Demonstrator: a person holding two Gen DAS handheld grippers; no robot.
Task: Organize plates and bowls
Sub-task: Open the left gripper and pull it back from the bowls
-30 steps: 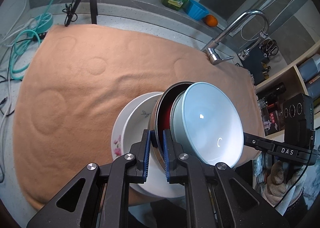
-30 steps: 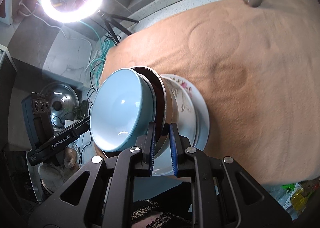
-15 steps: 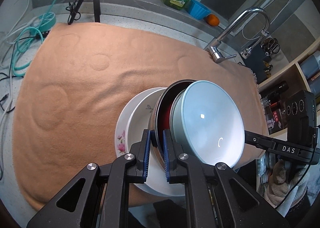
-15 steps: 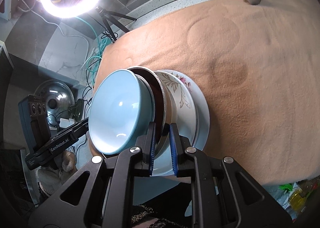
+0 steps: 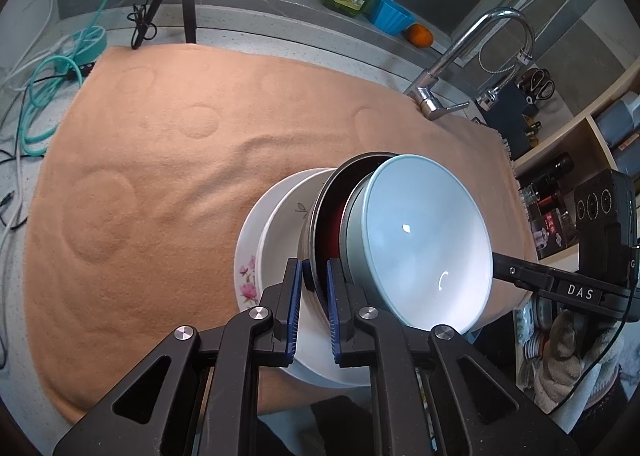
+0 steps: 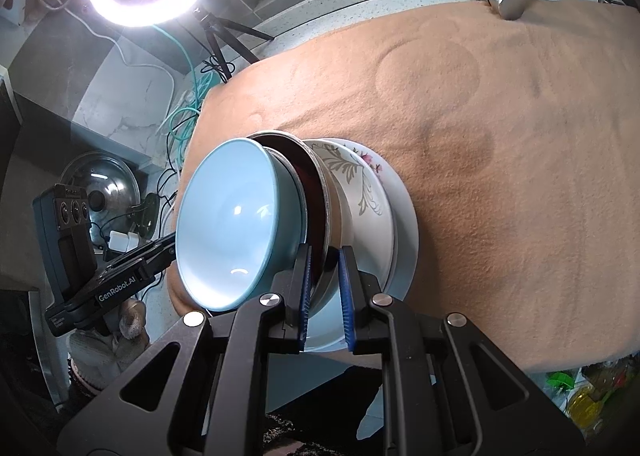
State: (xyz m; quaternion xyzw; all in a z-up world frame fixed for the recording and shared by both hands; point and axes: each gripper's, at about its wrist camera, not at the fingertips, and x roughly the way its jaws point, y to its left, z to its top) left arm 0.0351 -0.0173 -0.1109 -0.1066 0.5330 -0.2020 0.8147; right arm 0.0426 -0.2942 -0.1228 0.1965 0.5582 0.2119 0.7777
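The left gripper [image 5: 315,288] pinches the rim of the dark metal bowl [image 5: 326,216] between its blue pads, one pad inside the rim and one outside. The right gripper [image 6: 323,288] pinches the same bowl's rim [image 6: 320,216] on the opposite side in the same manner. The dark bowl has a red interior, and a light blue bowl [image 5: 424,244] is nested in it. In each wrist view the nested pair appears on edge, with the blue bowl's mouth [image 6: 228,224] facing sideways toward the opposite gripper. Directly behind the pair lies a floral plate [image 5: 250,276] stacked on a plain white plate [image 6: 406,240]; whether the bowls touch the plates cannot be determined. The plates sit near the front edge of a peach cloth [image 5: 160,160] that covers the counter. A chrome faucet [image 5: 472,56] stands at the cloth's far edge.
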